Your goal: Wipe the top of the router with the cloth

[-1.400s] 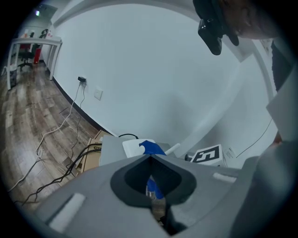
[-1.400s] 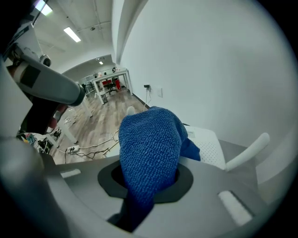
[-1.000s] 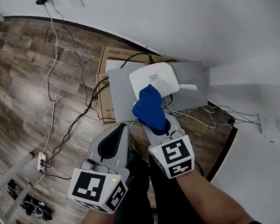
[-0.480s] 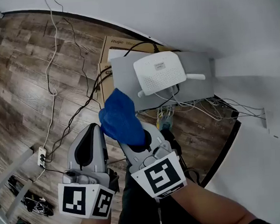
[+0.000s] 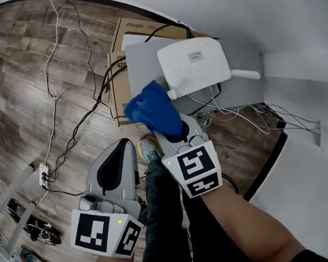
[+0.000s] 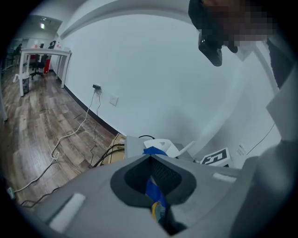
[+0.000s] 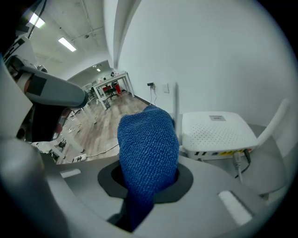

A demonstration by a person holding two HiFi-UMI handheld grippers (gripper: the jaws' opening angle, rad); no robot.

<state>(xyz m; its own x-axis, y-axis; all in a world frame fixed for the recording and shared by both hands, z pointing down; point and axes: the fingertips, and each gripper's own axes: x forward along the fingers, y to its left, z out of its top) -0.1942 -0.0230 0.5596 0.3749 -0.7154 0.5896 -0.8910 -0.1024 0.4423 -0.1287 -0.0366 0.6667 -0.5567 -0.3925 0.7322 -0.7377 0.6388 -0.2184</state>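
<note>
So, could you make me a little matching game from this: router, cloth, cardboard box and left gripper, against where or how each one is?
1 router
2 cloth
3 cardboard box
4 left gripper

A clamped in the right gripper
B jaws together, empty
C brown, partly under the grey board
D white, on top of the grey board

Pairs: 1-D, 2-A, 3-C, 4-B.

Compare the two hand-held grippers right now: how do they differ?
The right hand-held gripper clamps the blue cloth; the left hand-held gripper is shut on nothing. The right reaches near the white router; the left hangs back, nearer the person. Both are grey with marker cubes.
</note>
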